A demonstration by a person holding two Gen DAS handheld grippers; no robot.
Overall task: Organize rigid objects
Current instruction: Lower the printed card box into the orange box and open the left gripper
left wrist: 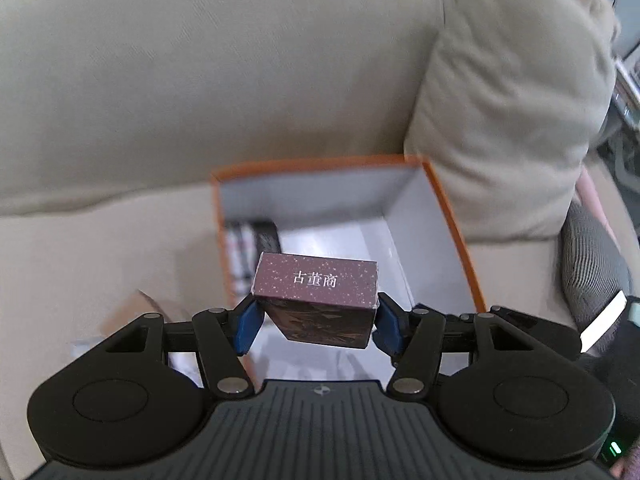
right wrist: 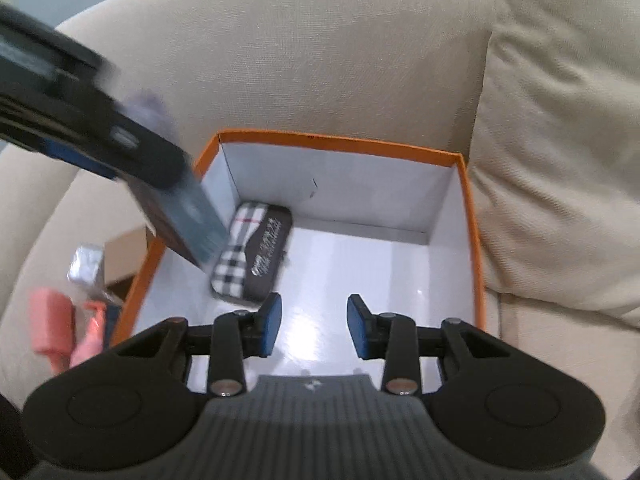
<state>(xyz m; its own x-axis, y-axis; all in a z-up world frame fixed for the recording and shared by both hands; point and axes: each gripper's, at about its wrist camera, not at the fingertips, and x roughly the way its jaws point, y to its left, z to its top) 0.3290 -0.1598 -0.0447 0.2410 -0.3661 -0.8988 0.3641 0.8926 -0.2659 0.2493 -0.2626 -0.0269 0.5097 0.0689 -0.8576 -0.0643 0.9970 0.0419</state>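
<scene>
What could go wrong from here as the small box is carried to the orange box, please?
1. The left claw grips the small box only near its end; it could pivot or slip.
2. The small box could land on the plaid case already inside.
3. It could clip the orange box wall on the way down.

Open box (right wrist: 472,216) on a sofa seat (right wrist: 560,344), cushion (right wrist: 560,140) right of the box, flat case (right wrist: 256,256) inside the box's far-left corner, small carton (left wrist: 316,284) above the box's near-left part, loose items (right wrist: 84,264) left of the box.
</scene>
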